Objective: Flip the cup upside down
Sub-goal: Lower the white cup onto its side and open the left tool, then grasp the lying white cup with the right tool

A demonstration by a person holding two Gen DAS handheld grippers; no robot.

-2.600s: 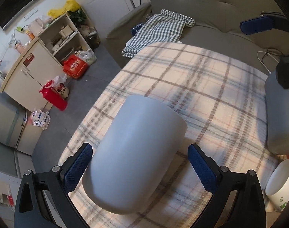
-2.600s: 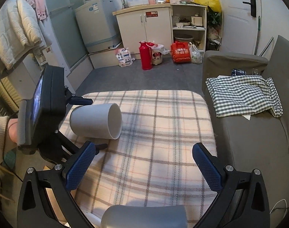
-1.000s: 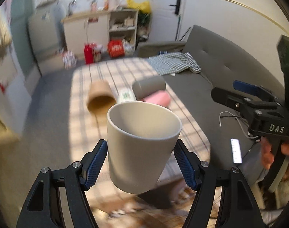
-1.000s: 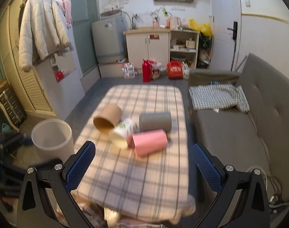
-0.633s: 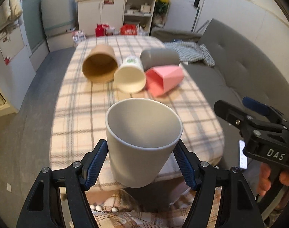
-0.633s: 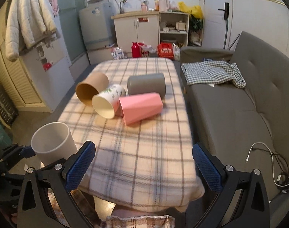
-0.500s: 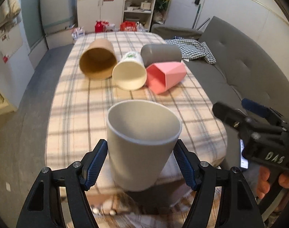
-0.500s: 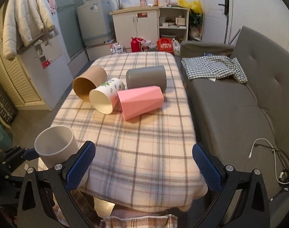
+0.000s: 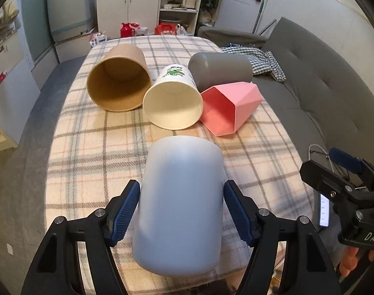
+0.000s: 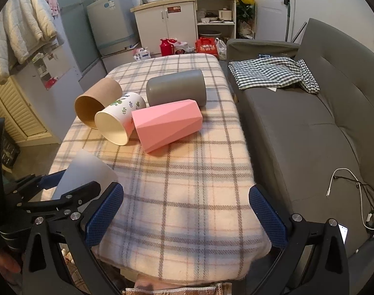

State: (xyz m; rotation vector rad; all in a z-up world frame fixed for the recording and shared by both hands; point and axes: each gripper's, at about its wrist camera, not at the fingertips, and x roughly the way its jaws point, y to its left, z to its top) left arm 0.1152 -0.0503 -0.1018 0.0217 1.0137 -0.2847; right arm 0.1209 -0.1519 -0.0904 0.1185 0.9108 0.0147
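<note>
The left gripper (image 9: 182, 209) clamps a pale grey cup (image 9: 180, 204) by its sides, base up and mouth down, at the near edge of the plaid-covered table (image 10: 187, 184). The right gripper (image 10: 184, 211) hangs beside it, jaws wide and holding nothing. Farther along the cloth lie a brown paper cup (image 9: 118, 83), a leaf-printed white cup (image 9: 173, 103), a faceted pink cup (image 9: 229, 109) and a dark grey cup (image 9: 220, 70), bunched together.
</note>
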